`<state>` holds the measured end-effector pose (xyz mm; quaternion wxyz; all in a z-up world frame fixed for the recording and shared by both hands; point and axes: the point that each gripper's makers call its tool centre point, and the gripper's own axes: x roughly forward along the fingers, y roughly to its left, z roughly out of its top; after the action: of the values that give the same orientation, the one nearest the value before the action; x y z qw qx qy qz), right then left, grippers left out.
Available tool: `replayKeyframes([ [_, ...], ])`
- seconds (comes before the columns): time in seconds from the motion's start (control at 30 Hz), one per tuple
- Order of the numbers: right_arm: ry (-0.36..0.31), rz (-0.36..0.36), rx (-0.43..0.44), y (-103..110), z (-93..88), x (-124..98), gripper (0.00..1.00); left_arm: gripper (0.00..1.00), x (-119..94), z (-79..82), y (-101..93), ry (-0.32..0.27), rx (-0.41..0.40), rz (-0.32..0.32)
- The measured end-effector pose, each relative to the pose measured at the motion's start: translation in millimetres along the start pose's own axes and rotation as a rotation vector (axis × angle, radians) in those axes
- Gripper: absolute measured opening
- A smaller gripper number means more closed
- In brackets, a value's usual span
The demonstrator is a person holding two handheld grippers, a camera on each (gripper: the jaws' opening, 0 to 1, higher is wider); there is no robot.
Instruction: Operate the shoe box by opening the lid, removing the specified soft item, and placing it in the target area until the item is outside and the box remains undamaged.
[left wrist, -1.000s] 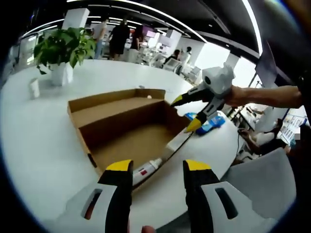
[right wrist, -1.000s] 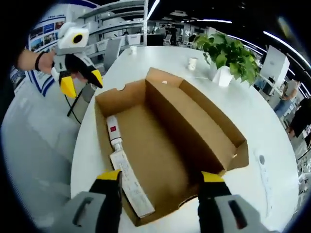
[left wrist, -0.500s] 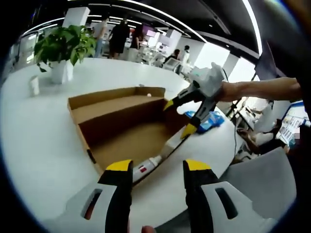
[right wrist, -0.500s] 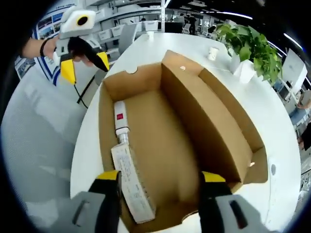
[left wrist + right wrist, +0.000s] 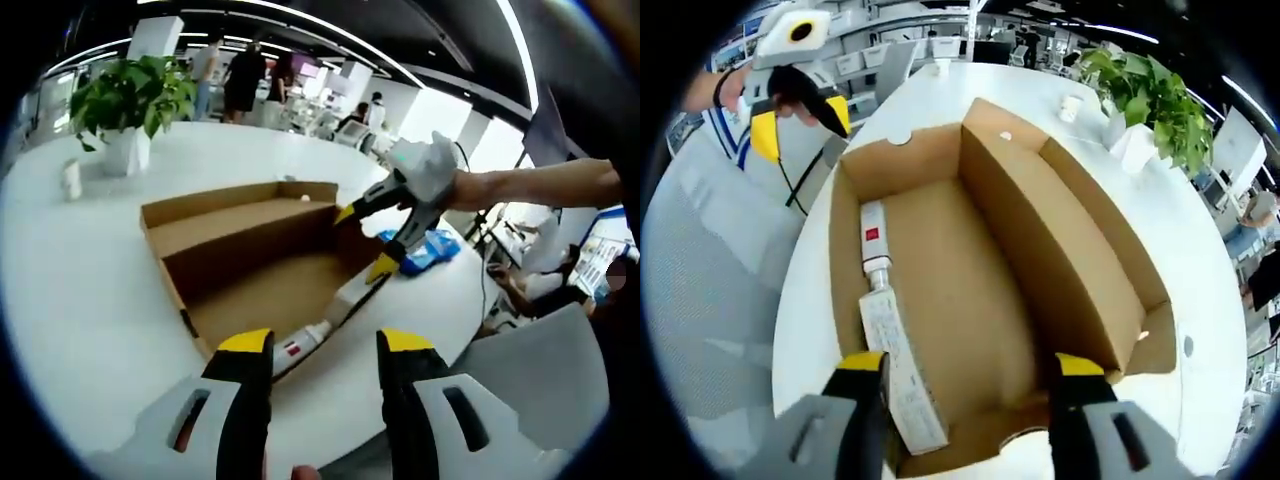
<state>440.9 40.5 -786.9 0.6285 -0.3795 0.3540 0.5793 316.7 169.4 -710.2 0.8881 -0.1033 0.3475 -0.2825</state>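
White table (image 5: 1200,260) — tube (image 5: 872,240) beyond right gripper (image 5: 966,372)

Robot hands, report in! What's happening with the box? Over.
Left gripper open, empty. Right gripper open, empty, over the open brown cardboard shoe box. White tube with red label lying inside by the wall. Nothing blocking it.

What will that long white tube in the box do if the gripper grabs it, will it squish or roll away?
The white tube lies flat along the wall of the open cardboard box, so it probably cannot roll far. It looks thin and flattened at one end, so it would likely squish a little and bend. It seems light. The right gripper hangs open above it.
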Motion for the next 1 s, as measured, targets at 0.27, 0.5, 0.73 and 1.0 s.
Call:
replayKeyframes([
  [0.27, 0.004, 0.010, 0.001, 0, -4.4, -2, 0.61, 0.42, -3, -3.6, -1.6, -0.001, -0.005, 0.001],
  [0.5, -0.004, 0.052, 0.004, 6, -0.9, 5, 0.64, 0.41, -2, -2.8, -1.1, -0.002, -0.004, 0.000],
  [0.73, -0.001, 0.008, 0.023, -3, -2.2, -1, 0.60, 0.41, -3, 0.7, -0.4, -0.009, -0.006, 0.002],
  [1.0, -0.027, 0.093, -0.027, 26, 9.7, -2, 0.62, 0.41, 0, -1.6, 0.3, -0.001, -0.007, -0.002],
])
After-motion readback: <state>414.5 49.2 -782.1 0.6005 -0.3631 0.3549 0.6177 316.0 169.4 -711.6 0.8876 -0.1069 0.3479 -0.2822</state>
